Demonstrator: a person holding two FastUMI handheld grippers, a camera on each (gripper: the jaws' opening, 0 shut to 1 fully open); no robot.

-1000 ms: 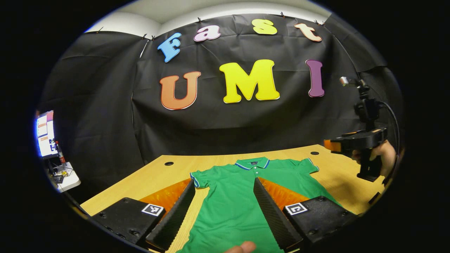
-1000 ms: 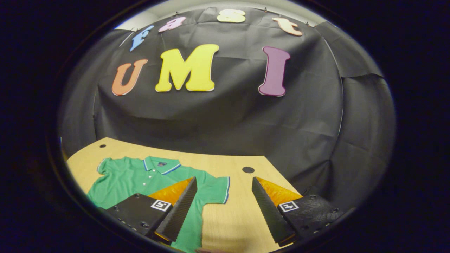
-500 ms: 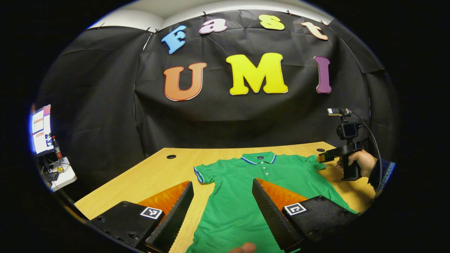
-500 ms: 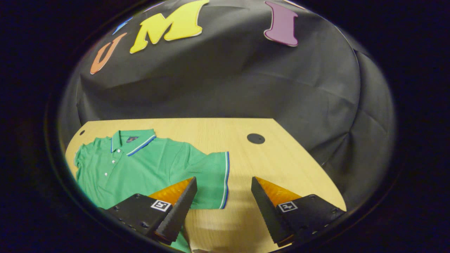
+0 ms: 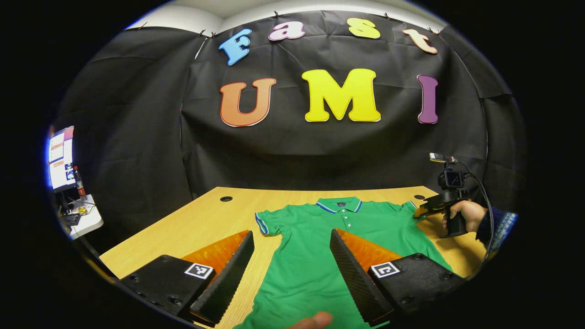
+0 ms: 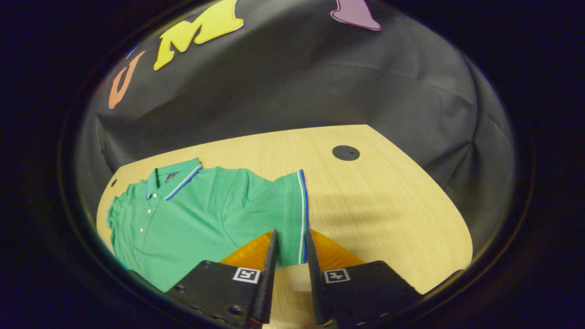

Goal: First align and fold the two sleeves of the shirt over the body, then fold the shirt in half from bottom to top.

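Observation:
A green polo shirt point(image 5: 315, 246) lies flat and face up on the wooden table point(image 5: 205, 219), collar toward the wall. My left gripper point(image 5: 290, 232) hovers open over the shirt's lower body, its fingers astride the left side seam. In the right gripper view the shirt point(image 6: 205, 205) spreads to the left. My right gripper point(image 6: 290, 231) is down at the striped hem of the right sleeve point(image 6: 288, 201), its fingers drawn close with a narrow gap and the hem between the tips. The left gripper view shows that gripper point(image 5: 422, 211) at the sleeve, held by a hand point(image 5: 466, 212).
Round cable holes sit in the table point(image 6: 388, 196) near the back corners point(image 6: 345, 152) point(image 5: 226, 198). A lit monitor point(image 5: 59, 157) and a small stand are off to the far left. A person's fingertip point(image 5: 315, 321) peeks in at the bottom edge.
My right gripper has dropped to the right sleeve's hem and its fingers have closed from wide apart to a narrow gap. My left gripper has barely shifted.

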